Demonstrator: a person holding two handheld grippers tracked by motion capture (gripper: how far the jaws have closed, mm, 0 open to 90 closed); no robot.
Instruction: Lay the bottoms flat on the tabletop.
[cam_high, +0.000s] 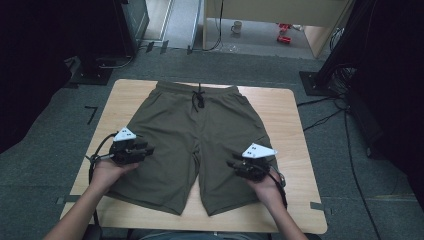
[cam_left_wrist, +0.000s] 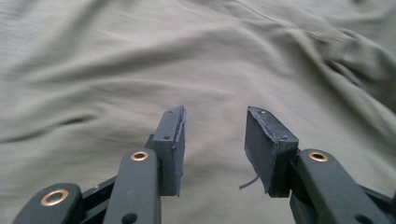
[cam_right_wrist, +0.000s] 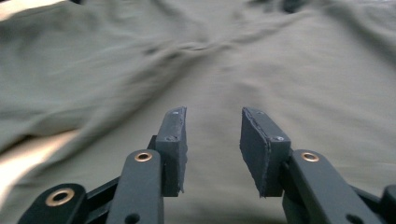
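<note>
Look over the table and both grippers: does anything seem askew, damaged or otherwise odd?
Little stands out. The shorts lie flat and fairly square on the table, drawstring tied. One small flaw: the left gripper has a frayed pad edge with a loose thread hanging from it. Both grippers, including the right gripper, are open.

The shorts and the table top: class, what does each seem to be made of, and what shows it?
Shorts: soft olive fabric with a matte finish, probably a cotton blend; it creases and lies limp, with a drawstring.
Table: pale wood or wood-look laminate, judging by its faint grain and smooth surface.
</note>
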